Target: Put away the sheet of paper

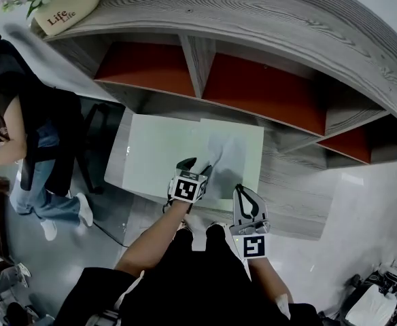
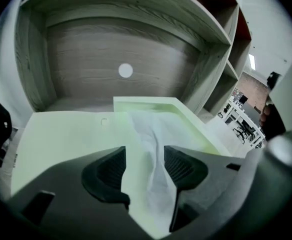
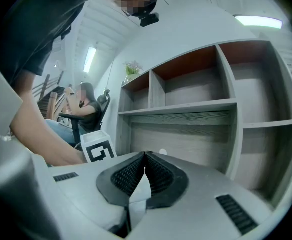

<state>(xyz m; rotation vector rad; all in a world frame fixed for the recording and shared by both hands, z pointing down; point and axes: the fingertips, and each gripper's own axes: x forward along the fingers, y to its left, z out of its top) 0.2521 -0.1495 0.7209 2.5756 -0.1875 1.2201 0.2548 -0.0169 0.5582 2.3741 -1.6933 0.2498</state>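
Note:
A crumpled white sheet of paper [image 1: 226,156] lies on a pale green flat tray [image 1: 251,138] at the right of a pale green desk top [image 1: 154,155]. My left gripper [image 1: 197,166] is at the sheet's near edge and stands open. In the left gripper view the paper [image 2: 153,129] runs up between the two pads [image 2: 108,171], which do not press on it, and onto the tray [image 2: 191,121]. My right gripper [image 1: 243,197] is shut, held near the desk's front right edge, apart from the paper. In the right gripper view [image 3: 145,155] its pads meet, pointing at the shelving.
A grey wooden shelf unit [image 1: 198,60] with red back panels [image 1: 266,90] rises behind the desk. A plant pot [image 1: 62,9] stands on top at the left. A person [image 1: 22,134] sits on a chair [image 1: 93,145] left of the desk.

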